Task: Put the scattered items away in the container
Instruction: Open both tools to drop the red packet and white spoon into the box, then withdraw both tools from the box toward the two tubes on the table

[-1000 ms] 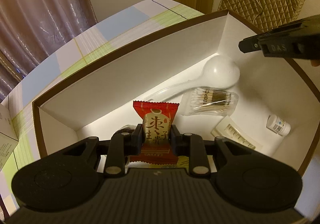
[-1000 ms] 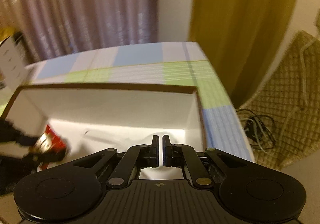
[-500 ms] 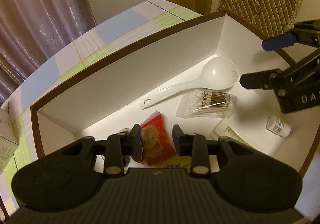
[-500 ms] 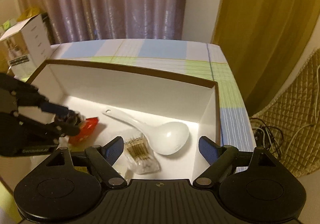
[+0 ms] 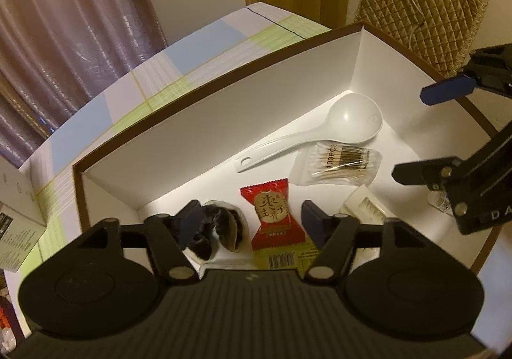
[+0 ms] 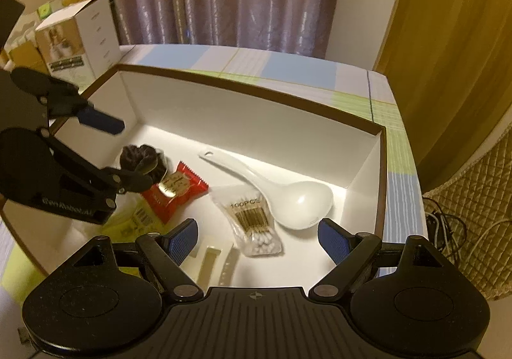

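Currently, step: releasing red snack packet [image 5: 270, 214] into white box [image 5: 224, 109].
Left gripper [image 5: 251, 221]: jaws opening, packet lying free on the floor between them.
Right gripper [image 6: 256, 240]: jaws spread, empty.
Technique: lift straight up, clearing the packet and dark scrunchie [image 5: 214, 231].

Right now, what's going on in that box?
Left gripper opening above red snack packet, not gripping. Right gripper open, empty. Packet lies in white box. Nothing obstructing.
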The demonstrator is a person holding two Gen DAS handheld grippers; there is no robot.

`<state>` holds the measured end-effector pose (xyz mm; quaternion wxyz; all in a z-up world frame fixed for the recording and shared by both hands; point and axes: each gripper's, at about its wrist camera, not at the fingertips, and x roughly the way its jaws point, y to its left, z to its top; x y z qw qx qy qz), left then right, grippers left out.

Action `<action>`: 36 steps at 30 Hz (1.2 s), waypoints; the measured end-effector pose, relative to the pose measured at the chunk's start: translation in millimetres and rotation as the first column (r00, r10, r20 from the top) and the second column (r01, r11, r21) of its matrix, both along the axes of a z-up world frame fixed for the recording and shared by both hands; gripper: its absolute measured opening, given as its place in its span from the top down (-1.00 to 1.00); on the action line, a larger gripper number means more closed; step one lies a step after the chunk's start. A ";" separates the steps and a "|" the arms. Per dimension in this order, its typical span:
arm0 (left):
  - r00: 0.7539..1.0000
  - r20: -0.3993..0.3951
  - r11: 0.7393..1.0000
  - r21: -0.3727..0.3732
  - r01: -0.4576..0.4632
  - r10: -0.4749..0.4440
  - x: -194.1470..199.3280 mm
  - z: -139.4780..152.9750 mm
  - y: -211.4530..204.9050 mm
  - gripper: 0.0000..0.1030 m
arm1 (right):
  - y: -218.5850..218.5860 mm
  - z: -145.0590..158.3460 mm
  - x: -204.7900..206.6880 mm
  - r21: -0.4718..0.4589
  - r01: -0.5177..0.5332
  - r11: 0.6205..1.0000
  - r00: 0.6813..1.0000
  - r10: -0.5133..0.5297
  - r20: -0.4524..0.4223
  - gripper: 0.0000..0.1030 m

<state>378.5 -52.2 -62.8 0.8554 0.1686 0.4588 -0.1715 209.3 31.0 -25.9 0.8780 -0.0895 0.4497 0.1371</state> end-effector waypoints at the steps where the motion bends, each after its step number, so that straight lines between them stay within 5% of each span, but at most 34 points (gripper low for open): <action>1: 1.000 0.001 1.000 0.002 -0.002 0.002 -1.2 1.5 0.5 -0.36 | 0.6 0.1 -1.5 -0.006 -0.002 1.000 1.000 0.002 0.000 -0.70; 12: 0.999 0.032 1.000 0.012 -0.028 0.028 -23.3 20.1 2.4 -0.68 | -4.5 5.4 -22.8 -0.007 0.027 1.000 1.000 -0.027 0.000 -0.70; 36: 0.988 0.119 0.994 -0.053 -0.097 0.103 -107.3 71.3 25.1 -0.69 | -21.1 45.9 -92.1 0.115 0.067 0.991 0.991 -0.080 0.111 -0.70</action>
